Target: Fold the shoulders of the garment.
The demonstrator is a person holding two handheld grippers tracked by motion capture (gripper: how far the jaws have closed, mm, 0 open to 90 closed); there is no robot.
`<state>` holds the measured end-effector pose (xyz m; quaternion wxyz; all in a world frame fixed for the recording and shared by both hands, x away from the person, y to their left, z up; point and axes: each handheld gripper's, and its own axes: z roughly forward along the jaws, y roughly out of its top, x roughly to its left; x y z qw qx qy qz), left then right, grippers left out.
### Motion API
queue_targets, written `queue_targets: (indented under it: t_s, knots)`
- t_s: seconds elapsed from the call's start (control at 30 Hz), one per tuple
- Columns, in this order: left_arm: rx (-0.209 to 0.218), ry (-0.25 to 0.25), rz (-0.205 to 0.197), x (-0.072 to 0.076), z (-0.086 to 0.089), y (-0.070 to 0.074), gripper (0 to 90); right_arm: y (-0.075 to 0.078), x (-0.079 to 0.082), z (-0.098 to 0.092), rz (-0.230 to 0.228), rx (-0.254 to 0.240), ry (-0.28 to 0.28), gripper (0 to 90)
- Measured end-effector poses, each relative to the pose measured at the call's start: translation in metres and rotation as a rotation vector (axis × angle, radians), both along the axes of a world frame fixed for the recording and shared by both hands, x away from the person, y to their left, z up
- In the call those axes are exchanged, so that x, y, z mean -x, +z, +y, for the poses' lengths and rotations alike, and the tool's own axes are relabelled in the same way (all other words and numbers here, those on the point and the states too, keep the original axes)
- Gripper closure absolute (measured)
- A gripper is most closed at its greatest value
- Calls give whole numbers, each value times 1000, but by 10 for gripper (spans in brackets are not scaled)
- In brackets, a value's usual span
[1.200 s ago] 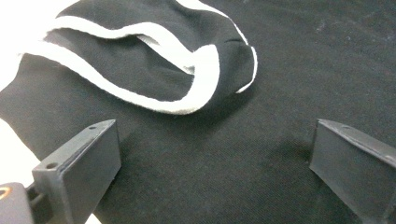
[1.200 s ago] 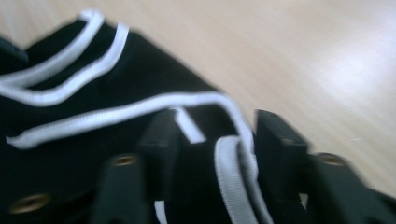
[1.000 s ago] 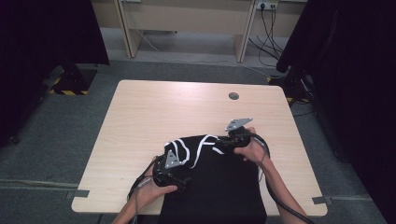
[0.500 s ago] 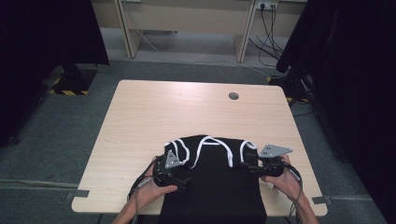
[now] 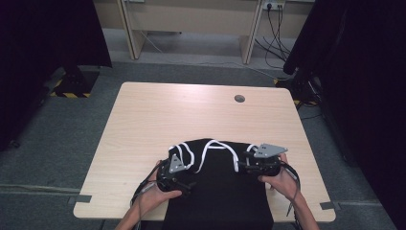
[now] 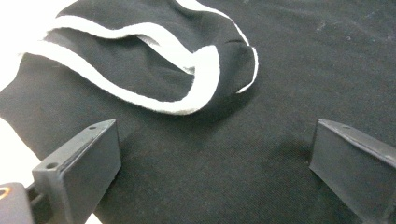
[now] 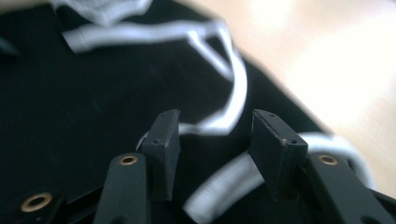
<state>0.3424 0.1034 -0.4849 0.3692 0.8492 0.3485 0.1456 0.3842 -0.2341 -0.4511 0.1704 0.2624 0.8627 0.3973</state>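
Black fabric with white trim, some kind of garment, lies on the near edge of the pale wooden counter, its lower part hanging over the edge toward the person. Its top edge, with the white binding, has been drawn out sideways so it sits in a broad band between the two tools, though the trim near the middle loops up loosely and the cloth there looks rumpled. Judging from this, the spreading or flattening of the garment is under way but not finished: the corners are apart, yet the top edge is not straight and no fold has been made. The left gripper rests on the garment's left upper corner, and the right gripper is at the right upper corner; its jaws have just been opening. From above, neither pair of jaws can be read. The left gripper view settles its side: the jaws stand wide over flat black cloth, clamping nothing, with a curled white-edged opening just ahead. The right gripper view shows its jaws partly apart, pressing on nothing, with a strip of white trim crossing the gap beyond them, and bright counter beyond the cloth's edge.
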Motion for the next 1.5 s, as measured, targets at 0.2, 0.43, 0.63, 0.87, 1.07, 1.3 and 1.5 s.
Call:
queue_targets:
  t_s: [0.2,0.43,0.63,0.87,1.07,1.3,1.5]
  knots:
    - [0,0,0,0,0,0,13,-25,1,-23,82,0,-72,541]
    - [0,0,0,0,0,0,13,-14,12,-27,41,-9,-103,407]
    - [0,0,0,0,0,0,13,-8,17,-11,2,-64,-61,380]
    - [3,1,1,1,1,0,15,-25,21,-8,47,29,-42,443]
    - [6,-5,2,1,2,0,17,-21,35,-22,58,-7,-83,388]
    - [29,-10,4,11,11,1,31,-24,53,-30,89,-1,-102,361]
    - [40,-41,12,28,15,4,48,-27,63,-33,108,-3,-117,340]
